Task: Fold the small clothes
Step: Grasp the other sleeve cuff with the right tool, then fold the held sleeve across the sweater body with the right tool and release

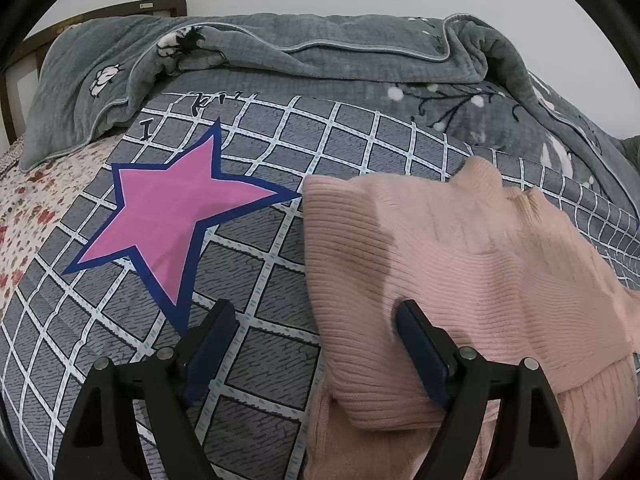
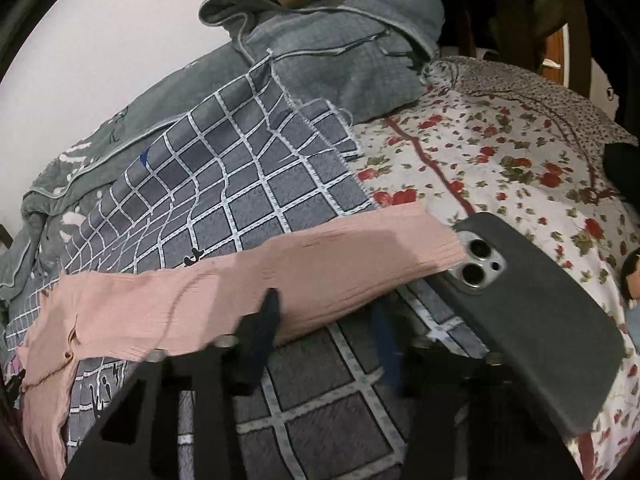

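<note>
A pink ribbed knit sweater [image 1: 460,252] lies on a grey checked bedspread [image 1: 264,280] with a pink star. My left gripper [image 1: 316,316] is open; its right finger [image 1: 416,332] rests on the sweater's folded left part, its left finger over bare spread. In the right wrist view a pink sleeve [image 2: 280,276] stretches across the spread [image 2: 256,196]. My right gripper [image 2: 324,312] is open at the sleeve's near edge, its left finger [image 2: 266,320] over the cloth.
A dark phone [image 2: 532,316] lies face down at the sleeve's right end, on a floral sheet [image 2: 500,160]. A grey-green quilt [image 1: 320,52] is bunched along the far side. A wooden headboard [image 1: 24,64] stands at far left.
</note>
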